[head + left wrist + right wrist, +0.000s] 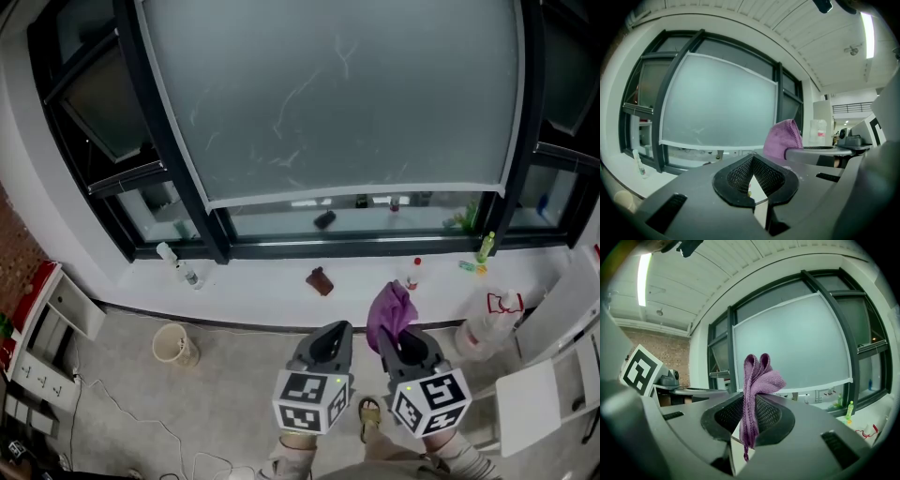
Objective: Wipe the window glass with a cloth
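Observation:
The window glass [337, 94] is a large frosted pane in a black frame, with faint streaks on it; it also fills the left gripper view [717, 108] and the right gripper view [797, 348]. A purple cloth [392, 309] sticks up folded from my right gripper [394, 336], whose jaws are shut on it [751, 397]. The cloth [757, 378] hangs a thread below the jaws. My left gripper [335, 328] sits just left of it, jaws together with nothing between them [752, 159]; the cloth [780, 140] shows to its right. Both grippers are well short of the glass.
The white sill [262, 291] below the window carries a clear bottle [178, 265], a brown object [320, 281], a small red-capped bottle [413, 274] and a green bottle [485, 247]. A white bag [487, 323] and a white seat [534, 394] stand right; a tan bucket [173, 344] is on the floor left.

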